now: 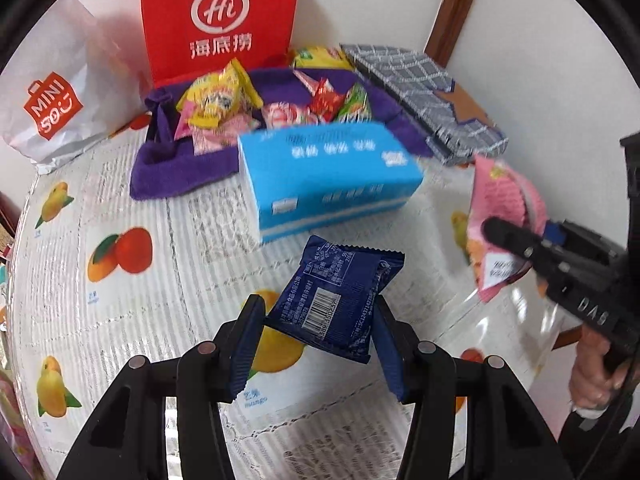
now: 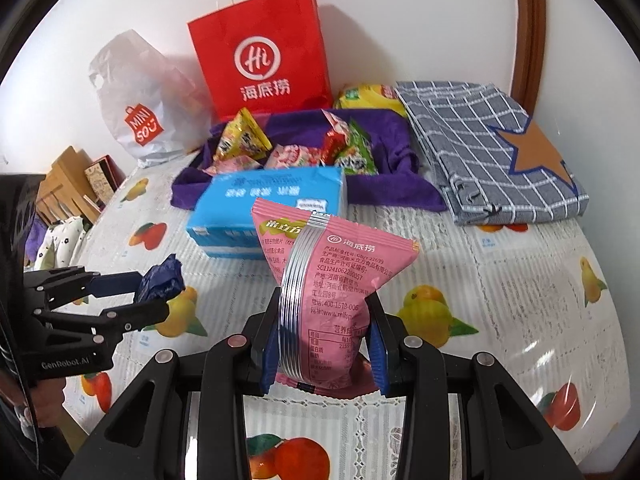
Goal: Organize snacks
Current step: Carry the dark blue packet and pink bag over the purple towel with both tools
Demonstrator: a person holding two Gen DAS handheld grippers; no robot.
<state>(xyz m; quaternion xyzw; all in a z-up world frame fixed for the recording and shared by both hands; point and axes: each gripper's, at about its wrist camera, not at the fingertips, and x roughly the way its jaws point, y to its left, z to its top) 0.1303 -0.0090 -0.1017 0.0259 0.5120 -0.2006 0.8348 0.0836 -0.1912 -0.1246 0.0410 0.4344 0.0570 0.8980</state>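
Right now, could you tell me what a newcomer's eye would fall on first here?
Each gripper grips a snack: the left gripper a dark blue packet, the right gripper a pink packet. Behind them a bright red paper bag stands against the wall, above a purple cloth heaped with snacks.

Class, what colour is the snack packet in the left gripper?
Dark blue snack packet, clearest in the left wrist view.

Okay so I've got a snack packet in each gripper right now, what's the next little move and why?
Probably carry the pink packet in the right gripper forward over the blue tissue box to the purple cloth and release it there. The other snacks already lie piled on that cloth, and both grippers are full, the left gripper holding the dark blue packet.
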